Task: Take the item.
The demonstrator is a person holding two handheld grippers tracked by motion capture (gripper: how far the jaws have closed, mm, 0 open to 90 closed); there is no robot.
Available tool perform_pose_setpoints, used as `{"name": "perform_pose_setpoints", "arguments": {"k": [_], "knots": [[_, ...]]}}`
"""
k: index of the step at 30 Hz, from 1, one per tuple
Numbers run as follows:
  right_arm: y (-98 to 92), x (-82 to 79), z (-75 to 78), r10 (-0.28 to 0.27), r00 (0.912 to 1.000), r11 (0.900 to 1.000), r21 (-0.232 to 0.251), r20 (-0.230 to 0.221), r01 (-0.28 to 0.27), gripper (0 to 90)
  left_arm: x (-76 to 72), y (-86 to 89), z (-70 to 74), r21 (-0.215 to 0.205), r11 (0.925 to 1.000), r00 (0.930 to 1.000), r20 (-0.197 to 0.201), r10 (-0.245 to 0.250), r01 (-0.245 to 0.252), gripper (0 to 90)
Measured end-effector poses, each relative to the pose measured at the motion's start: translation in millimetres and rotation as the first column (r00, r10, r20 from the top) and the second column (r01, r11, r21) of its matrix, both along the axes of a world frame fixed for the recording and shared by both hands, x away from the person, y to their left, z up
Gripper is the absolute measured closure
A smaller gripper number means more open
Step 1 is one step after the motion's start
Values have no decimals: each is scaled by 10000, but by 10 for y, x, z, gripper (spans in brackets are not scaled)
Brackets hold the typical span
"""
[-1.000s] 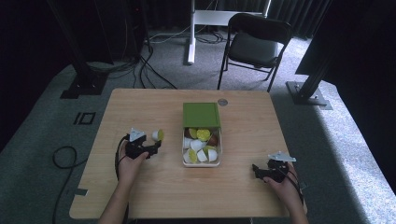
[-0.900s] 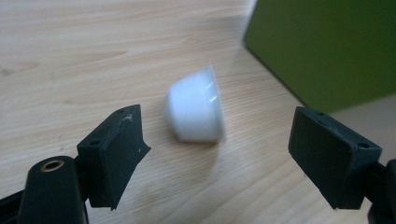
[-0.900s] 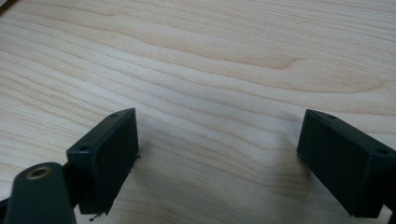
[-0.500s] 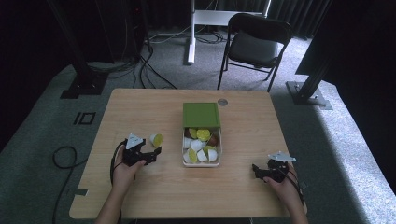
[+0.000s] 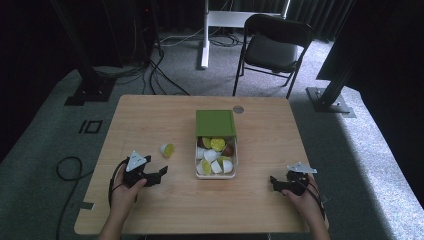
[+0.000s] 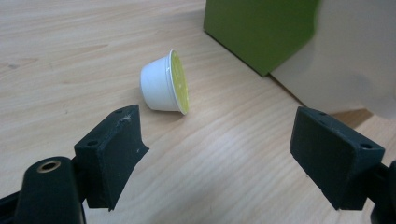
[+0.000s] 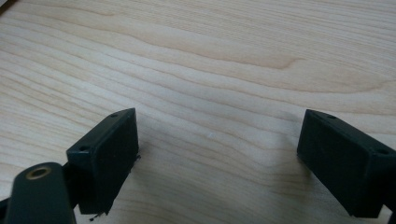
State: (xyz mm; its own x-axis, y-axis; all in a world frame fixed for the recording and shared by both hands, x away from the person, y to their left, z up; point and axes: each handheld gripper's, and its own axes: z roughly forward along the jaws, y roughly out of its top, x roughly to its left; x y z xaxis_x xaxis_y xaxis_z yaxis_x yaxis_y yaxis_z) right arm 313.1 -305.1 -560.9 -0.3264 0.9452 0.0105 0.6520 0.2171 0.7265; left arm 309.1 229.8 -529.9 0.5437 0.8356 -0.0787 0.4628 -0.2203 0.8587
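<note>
The small white capsule [image 6: 164, 84] with its yellow-green foil lid lies tipped on its side on the bench [image 5: 150, 120], just left of the box [image 5: 216, 150], ahead of the wide, empty left hand-held gripper [image 6: 229, 154]; it looks light, thin-walled and crushable, best pinched gently across its tapered wall.

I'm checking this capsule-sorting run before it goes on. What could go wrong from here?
The yellow-lidded capsule lies on its side on the table, apart from the left hand-held gripper, whose jaws stand open; it might roll if nudged.

The white box already looks full of capsules, so another one may slip off the heap.

The green lid stands close by, so a careless reach could knock it.
</note>
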Motion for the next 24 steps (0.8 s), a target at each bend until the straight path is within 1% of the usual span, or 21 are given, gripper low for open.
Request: {"name": "perform_pose_setpoints", "arguments": {"k": [1,2,4,6,7,8,9,10,11,12,14,15,16,17,18,19,20,22,24], "knots": [[0,0,0,0,10000,10000,1,0,0,123,-21,9,-6,7,9999,9999,-28,-111,111,183],[0,0,0,2,10000,10000,-3,-1,-2,123,-40,20,-10,126,9995,9996,-31,-280,281,183],[0,0,0,0,10000,10000,2,-1,0,123,-73,37,-23,512,9970,9983,47,-585,582,183],[0,0,0,-1,10000,10000,2,1,1,123,-102,62,-35,627,9925,9945,29,-1049,1045,183],[0,0,0,2,10000,10000,-3,0,-2,123,-118,72,-40,606,9905,9923,10,-1238,1235,183],[0,0,0,-2,10000,10000,1,1,2,123,-133,86,-45,642,9860,9880,2,-1545,1542,183],[0,0,0,-3,10000,10000,3,-1,3,123,-147,97,-49,693,9793,9817,-95,-1901,1903,183],[0,0,0,-2,10000,10000,2,0,2,123,-161,100,-54,790,9734,9765,-142,-2148,2153,183],[0,0,0,-1,10000,10000,1,1,1,123,-175,103,-56,873,9692,9731,-199,-2295,2304,183],[0,0,0,-4,10000,10000,4,-2,4,123,-188,113,-61,838,9627,9664,-214,-2562,2571,183],[0,0,0,-3,10000,10000,5,0,3,123,-220,118,-56,1068,9459,9519,-223,-3057,3063,183],[0,0,0,-3,10000,10000,5,0,3,123,-235,121,-52,1184,9332,9405,-243,-3388,3393,183],[0,0,0,-1,10000,10000,4,0,1,123,-250,124,-47,1292,9174,9262,-304,-3757,3763,183],[0,0,0,-1,10000,10000,4,0,1,123,-250,124,-47,1292,9174,9262,-304,-3757,3763,183],[0,0,0,-1,10000,10000,4,0,1,123,-281,121,-35,1523,8898,9014,-187,-4327,4302,183],[0,0,0,-4,10000,10000,6,-3,4,123,-292,120,-32,1625,8770,8899,-159,-4558,4521,183],[1,0,0,-5,10000,10000,8,-3,5,123,-305,120,-28,1761,8606,8759,-215,-4821,4779,183],[0,0,0,-2,10000,10000,6,0,2,123,-330,117,-25,2055,8339,8544,-235,-5190,5122,183],[0,0,0,-2,10000,10000,5,1,2,123,-354,119,-26,2191,8106,8340,-285,-5510,5431,183]]}}
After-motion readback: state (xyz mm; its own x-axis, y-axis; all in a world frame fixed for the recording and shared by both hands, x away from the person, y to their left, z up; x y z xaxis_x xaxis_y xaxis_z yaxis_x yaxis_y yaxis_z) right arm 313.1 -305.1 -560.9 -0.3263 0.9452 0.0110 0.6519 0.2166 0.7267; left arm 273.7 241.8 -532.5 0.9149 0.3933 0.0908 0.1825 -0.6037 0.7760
